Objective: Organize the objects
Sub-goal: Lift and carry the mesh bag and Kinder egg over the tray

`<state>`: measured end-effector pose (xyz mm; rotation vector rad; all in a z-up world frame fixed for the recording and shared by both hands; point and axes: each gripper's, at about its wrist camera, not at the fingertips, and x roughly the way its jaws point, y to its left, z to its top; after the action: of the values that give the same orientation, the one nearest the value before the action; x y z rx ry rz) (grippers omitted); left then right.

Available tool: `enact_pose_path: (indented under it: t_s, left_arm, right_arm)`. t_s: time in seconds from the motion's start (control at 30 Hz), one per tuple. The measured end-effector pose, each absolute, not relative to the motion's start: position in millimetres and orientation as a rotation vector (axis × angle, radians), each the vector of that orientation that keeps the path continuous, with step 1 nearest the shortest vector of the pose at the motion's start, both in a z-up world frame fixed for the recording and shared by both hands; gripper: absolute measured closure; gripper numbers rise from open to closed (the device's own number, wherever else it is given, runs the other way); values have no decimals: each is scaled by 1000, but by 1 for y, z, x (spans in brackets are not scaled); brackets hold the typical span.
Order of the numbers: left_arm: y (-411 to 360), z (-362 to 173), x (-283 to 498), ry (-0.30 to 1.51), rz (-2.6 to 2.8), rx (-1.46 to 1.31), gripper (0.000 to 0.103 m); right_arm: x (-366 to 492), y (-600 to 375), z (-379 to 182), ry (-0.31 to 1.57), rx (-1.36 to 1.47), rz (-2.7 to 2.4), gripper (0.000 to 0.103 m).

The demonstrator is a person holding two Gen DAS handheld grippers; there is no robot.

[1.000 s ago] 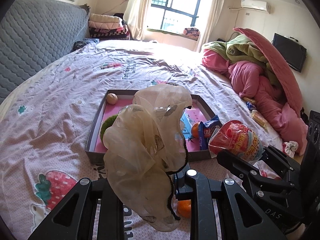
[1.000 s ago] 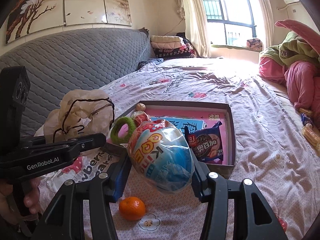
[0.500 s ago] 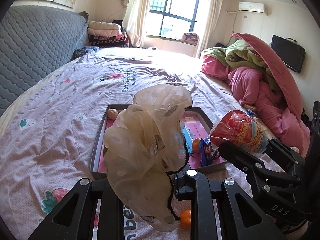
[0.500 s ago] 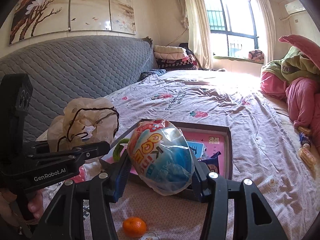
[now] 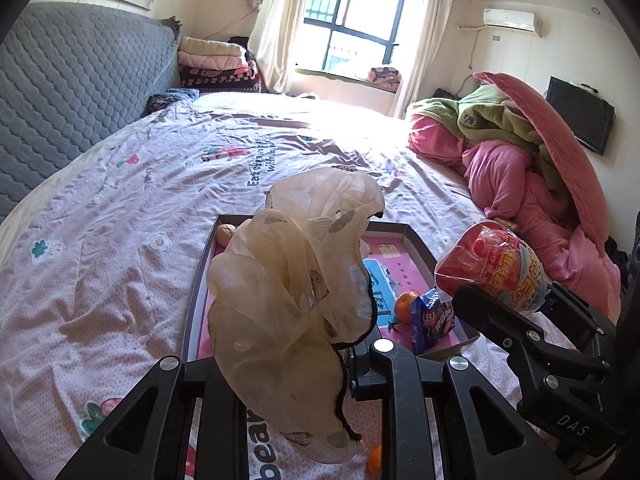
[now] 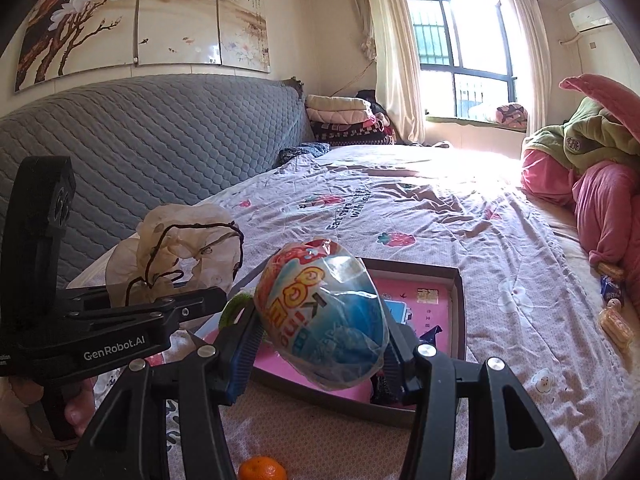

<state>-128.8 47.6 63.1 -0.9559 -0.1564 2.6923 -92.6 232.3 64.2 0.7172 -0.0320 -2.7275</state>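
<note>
My left gripper (image 5: 296, 364) is shut on a cream sheer scrunchie (image 5: 296, 280) with a dark trim, held above the bed; it also shows in the right wrist view (image 6: 188, 248). My right gripper (image 6: 320, 356) is shut on a wrapped toy egg (image 6: 324, 312), red and blue, also seen in the left wrist view (image 5: 492, 268). Both hover over the near edge of a shallow box (image 5: 196, 292) with a pink floor (image 6: 424, 304). In the box lie an orange (image 5: 406, 306), a blue snack packet (image 5: 432, 318), a walnut (image 5: 225, 233) and a green ring (image 6: 236, 306).
A loose orange (image 6: 262, 469) lies on the bedsheet below the grippers. A pile of pink and green quilts (image 5: 528, 160) fills the right side of the bed. Small snack packs (image 6: 614, 320) lie by it. A grey padded headboard (image 6: 160, 148) runs along the left.
Both grippers have risen and pulled back with their loads, so the box looks lower and farther. Both grips are unchanged.
</note>
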Motion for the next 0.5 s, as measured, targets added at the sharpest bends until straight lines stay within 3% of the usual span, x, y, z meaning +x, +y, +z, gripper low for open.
enact_pose_path:
  t_s: [0.5]
  left_arm:
    - [39, 74, -158, -128, 2734, -938, 79]
  right_arm:
    - [-106, 228, 75, -11, 673, -2730, 49]
